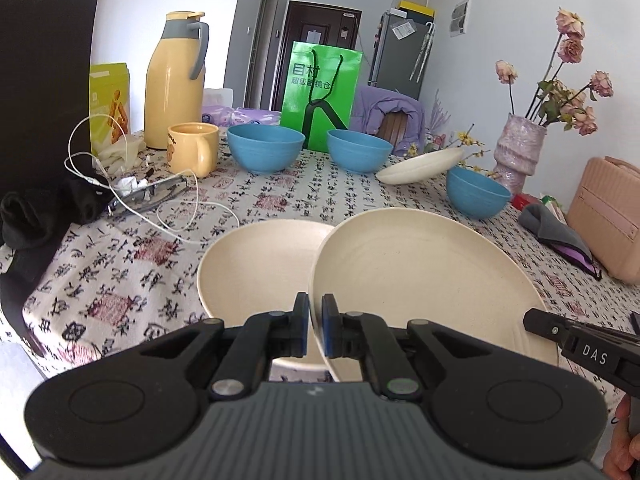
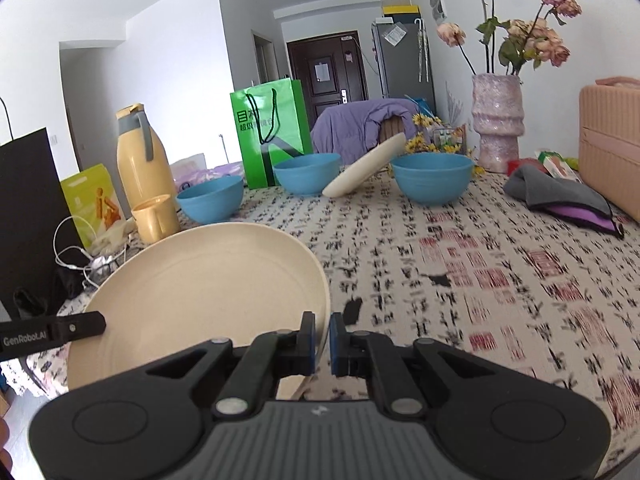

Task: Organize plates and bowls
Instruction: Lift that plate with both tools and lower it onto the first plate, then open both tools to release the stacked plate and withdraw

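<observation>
My left gripper point(image 1: 315, 316) is shut on the near left rim of a cream plate point(image 1: 432, 280), held tilted above the table. My right gripper point(image 2: 323, 334) is shut on the same plate's point(image 2: 200, 292) right rim. A second cream plate point(image 1: 256, 268) lies flat on the cloth just left of and partly under the held one. A third cream plate point(image 1: 420, 165) leans at the back against a blue bowl point(image 1: 476, 192). Two more blue bowls point(image 1: 265, 147) point(image 1: 358, 149) stand at the back; all three bowls show in the right wrist view point(image 2: 432, 178) point(image 2: 306, 173) point(image 2: 210, 198).
A yellow thermos point(image 1: 176, 80), yellow mug point(image 1: 192, 150), white cables point(image 1: 132, 184) and black bag point(image 1: 40, 100) crowd the left. A green bag point(image 1: 320, 96) stands at the back. A vase point(image 1: 518, 148), grey cloth point(image 1: 556, 228) and pink case point(image 1: 608, 212) sit right.
</observation>
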A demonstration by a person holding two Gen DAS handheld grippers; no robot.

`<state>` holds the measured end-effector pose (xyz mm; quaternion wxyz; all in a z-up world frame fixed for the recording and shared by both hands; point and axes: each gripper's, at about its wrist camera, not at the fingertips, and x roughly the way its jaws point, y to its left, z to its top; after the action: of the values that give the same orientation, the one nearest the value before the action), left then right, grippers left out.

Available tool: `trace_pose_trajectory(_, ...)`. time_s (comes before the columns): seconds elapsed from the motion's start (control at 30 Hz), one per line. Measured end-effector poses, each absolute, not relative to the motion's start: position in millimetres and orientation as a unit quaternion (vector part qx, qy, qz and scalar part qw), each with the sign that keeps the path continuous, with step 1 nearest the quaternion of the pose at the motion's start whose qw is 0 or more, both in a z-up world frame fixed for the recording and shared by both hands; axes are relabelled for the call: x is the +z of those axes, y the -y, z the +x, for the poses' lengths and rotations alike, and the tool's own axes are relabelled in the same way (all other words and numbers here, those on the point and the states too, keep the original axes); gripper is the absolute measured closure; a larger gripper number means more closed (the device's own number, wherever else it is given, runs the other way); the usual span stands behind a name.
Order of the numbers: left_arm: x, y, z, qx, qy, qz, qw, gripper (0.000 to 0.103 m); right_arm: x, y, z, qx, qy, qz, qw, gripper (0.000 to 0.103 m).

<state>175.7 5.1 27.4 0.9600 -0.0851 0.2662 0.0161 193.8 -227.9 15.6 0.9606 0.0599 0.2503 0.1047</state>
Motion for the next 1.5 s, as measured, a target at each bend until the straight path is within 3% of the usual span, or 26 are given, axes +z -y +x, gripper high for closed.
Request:
trace_pose_trajectory(0.27,23.1,-14.8,172.6,0.024,-0.266,-0.088,0.96,0.096,14.1,224.0,187.2,0.107,-0.252,0.051,0.96,0.096)
trace_pose_trajectory(0.83,12.9,-78.2,237.4,0.068,-0.283,-0.092,0.952,0.096,1.6,147.7,268.3,0.148,-0.275,0.015,0.95,0.095)
trace_pose_trajectory(1.5,5.9,-82.6,251.9,0.071,-0.284,-0.063,0.954,0.095,-10.8,124.0,287.0,0.149,-0.284,-0.048,0.946,0.091)
